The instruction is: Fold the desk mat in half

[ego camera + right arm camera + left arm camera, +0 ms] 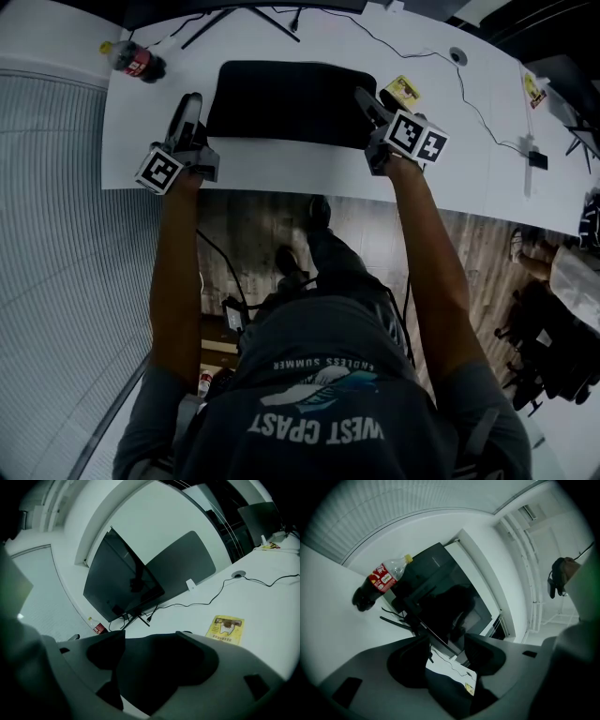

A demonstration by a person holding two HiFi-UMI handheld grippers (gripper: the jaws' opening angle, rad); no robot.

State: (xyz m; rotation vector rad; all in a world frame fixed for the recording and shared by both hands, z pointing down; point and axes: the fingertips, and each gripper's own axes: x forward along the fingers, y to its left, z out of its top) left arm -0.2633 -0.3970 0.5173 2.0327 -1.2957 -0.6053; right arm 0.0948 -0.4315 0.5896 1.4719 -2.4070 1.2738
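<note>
The black desk mat (286, 101) lies as a dark rectangle on the white desk (281, 171). My left gripper (190, 105) sits just off the mat's near left corner, and my right gripper (364, 99) rests at its near right corner. In the left gripper view the left gripper (447, 660) has its jaws apart, with the mat (445, 693) and a strip of desk showing low between them. The right gripper (152, 660) stands wide open in its own view, the mat (154, 672) filling the gap without the pads pressing on it.
A cola bottle (133, 62) lies at the desk's far left. A yellow packet (404, 90) sits just right of the mat. A dark monitor (124, 581) on a stand is behind the mat. Cables (469, 89) run across the right side. The desk's near edge is below the grippers.
</note>
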